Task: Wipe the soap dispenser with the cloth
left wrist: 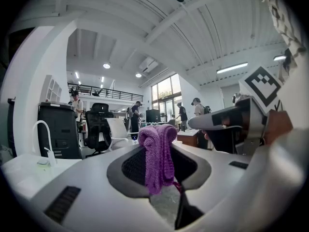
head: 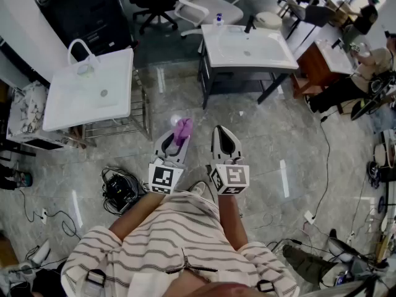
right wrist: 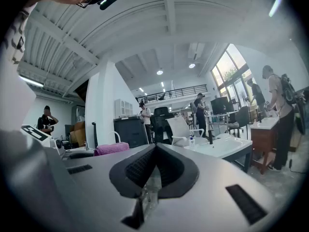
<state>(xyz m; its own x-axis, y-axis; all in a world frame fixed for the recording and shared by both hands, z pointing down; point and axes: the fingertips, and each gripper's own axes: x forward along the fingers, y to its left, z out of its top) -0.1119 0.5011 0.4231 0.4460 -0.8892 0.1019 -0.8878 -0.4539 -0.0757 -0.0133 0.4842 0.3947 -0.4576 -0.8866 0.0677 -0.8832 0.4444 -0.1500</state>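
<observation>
My left gripper [head: 177, 138] is shut on a purple knitted cloth [head: 183, 129], which sticks up folded between its jaws [left wrist: 156, 151]. Beside it, my right gripper [head: 222, 133] is shut with nothing between its jaws [right wrist: 155, 152]. Both are held level above the floor, side by side. The soap dispenser [head: 218, 20], a small clear bottle with a pump top, stands at the back left corner of the far white sink [head: 272, 57]. In the right gripper view the soap dispenser [right wrist: 192, 140] shows far ahead, on that sink [right wrist: 227, 148].
A second white sink [head: 74, 101] with a white arched tap stands on a metal frame at the left. A black tap [head: 249, 23] is on the far sink. Office chairs [head: 204, 2] stand behind. Cables and a black box [head: 117, 190] lie on the floor. People stand in the background.
</observation>
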